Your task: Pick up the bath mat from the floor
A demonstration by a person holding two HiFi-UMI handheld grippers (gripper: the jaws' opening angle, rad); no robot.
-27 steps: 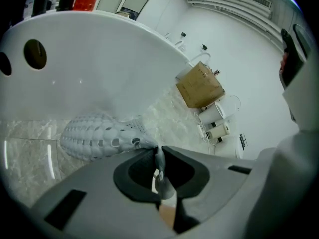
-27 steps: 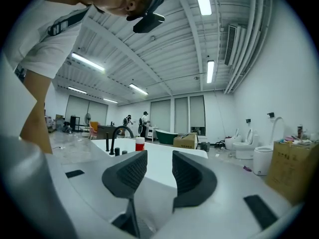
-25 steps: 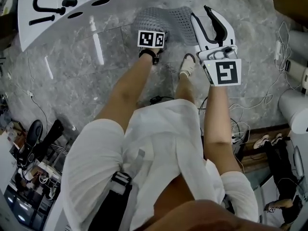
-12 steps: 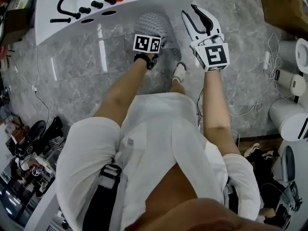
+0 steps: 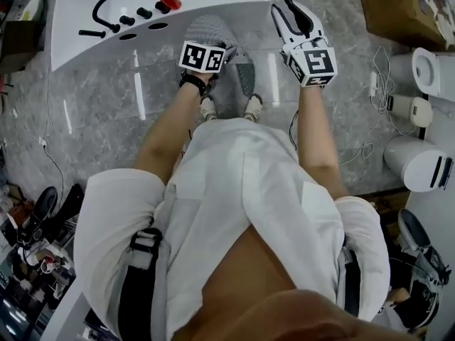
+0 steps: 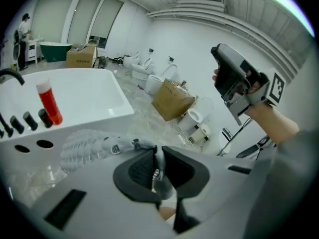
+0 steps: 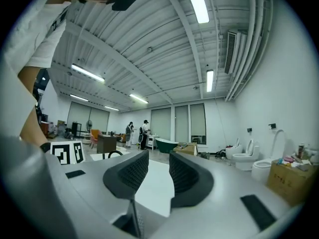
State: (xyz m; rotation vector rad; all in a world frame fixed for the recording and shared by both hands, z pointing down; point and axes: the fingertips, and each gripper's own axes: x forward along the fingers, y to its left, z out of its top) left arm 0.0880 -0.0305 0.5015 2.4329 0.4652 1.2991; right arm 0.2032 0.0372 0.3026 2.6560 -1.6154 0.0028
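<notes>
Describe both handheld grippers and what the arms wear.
The left gripper and right gripper are pale grey moulded shells with black ribbed pads; each carries a white cube with black square markers. The right's jaws have just been closing slightly, nothing between them. White short sleeves; a dark band on the left wrist.

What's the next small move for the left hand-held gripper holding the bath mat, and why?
Probably raise the left hand-held gripper a little higher with its jaws shut. They pinch a fold of the bath mat, and the rest of it hangs down towards the floor. Whether its lower edge is clear of the floor I cannot tell, so a bit more height looks safest.
</notes>
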